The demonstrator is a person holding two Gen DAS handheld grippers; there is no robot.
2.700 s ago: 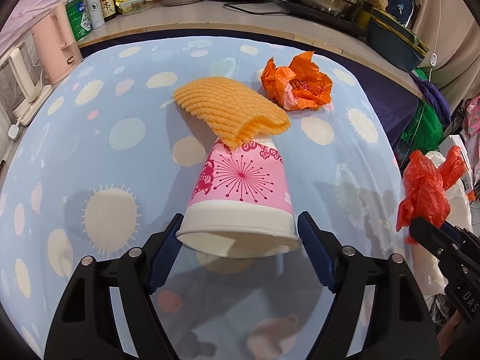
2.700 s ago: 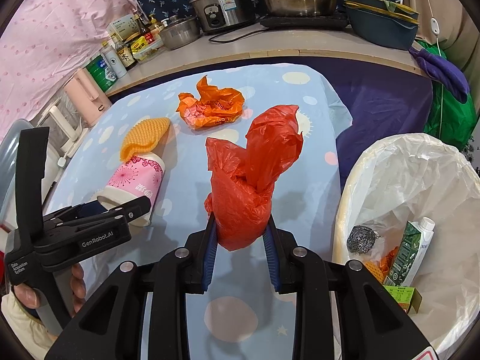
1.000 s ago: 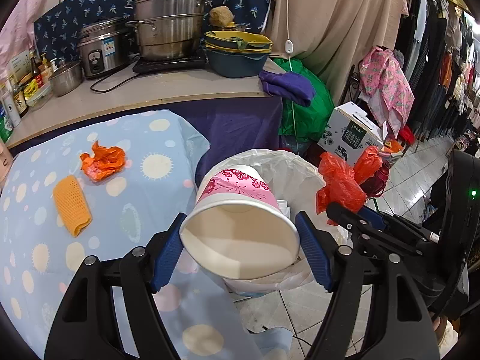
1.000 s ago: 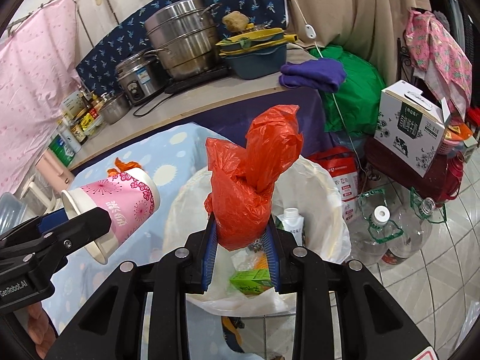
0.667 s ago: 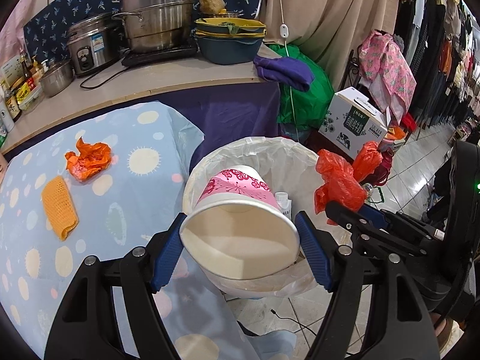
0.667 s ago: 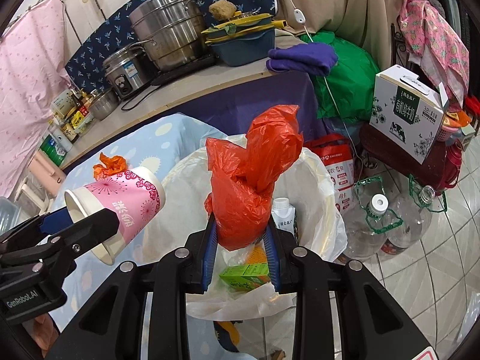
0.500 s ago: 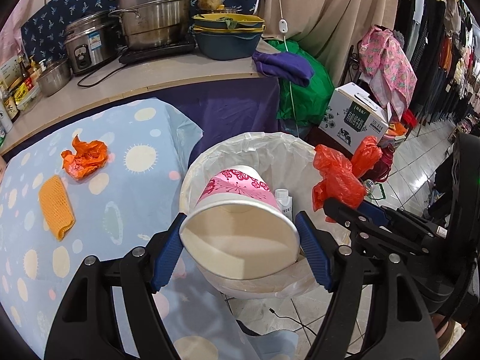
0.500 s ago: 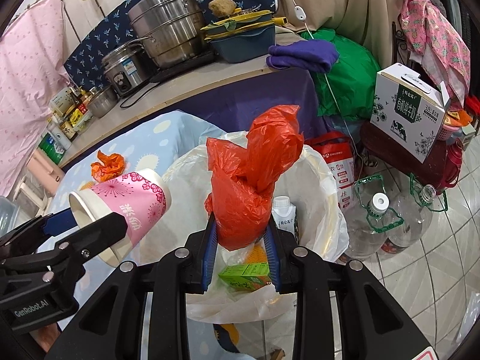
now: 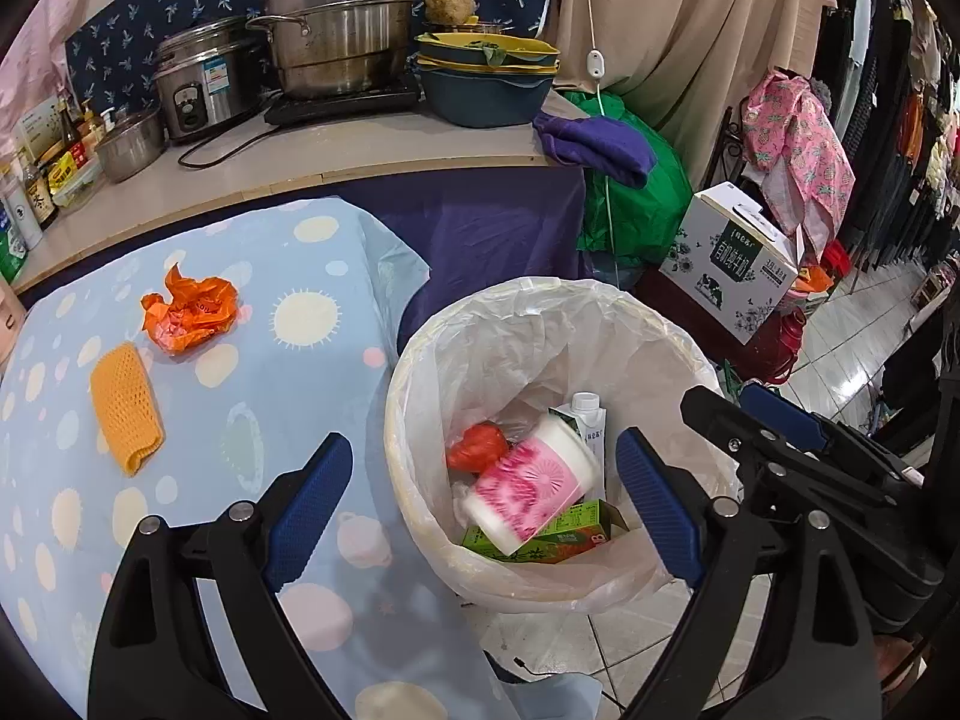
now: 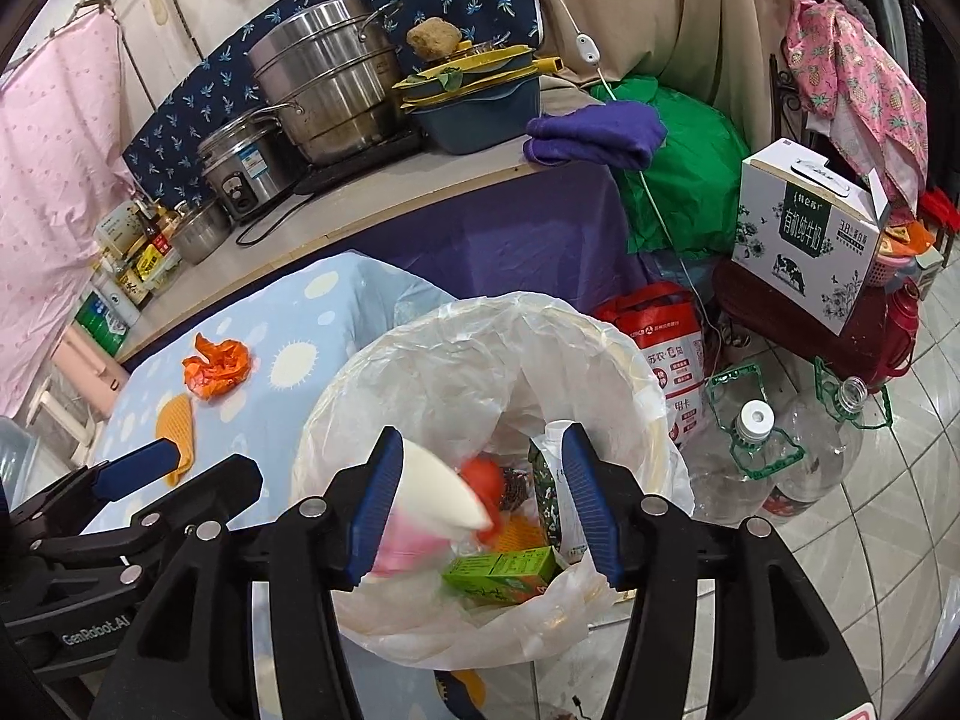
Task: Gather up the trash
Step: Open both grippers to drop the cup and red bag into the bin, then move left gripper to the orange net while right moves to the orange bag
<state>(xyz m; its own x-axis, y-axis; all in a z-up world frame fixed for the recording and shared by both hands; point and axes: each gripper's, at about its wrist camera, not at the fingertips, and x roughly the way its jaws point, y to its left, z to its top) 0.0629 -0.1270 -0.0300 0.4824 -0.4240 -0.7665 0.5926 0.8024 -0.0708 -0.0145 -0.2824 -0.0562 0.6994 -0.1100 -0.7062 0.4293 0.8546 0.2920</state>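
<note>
Orange trash remains on the far left of the dotted blue tablecloth (image 9: 288,396): a ribbed, folded orange net sleeve (image 9: 126,405) and just beyond it a crumpled orange wrapper (image 9: 189,312). Left gripper (image 9: 483,501), half a second ago clamped on the pink paper cup (image 9: 528,495), now hangs empty, jaws wide apart. Cup lies on its side in the lined bin (image 9: 540,582), atop a green carton (image 9: 540,540). Red plastic bag (image 9: 477,447) has also left the right gripper (image 10: 480,507), whose jaws stand apart above the bin. Two pieces binned; two left to fetch.
</note>
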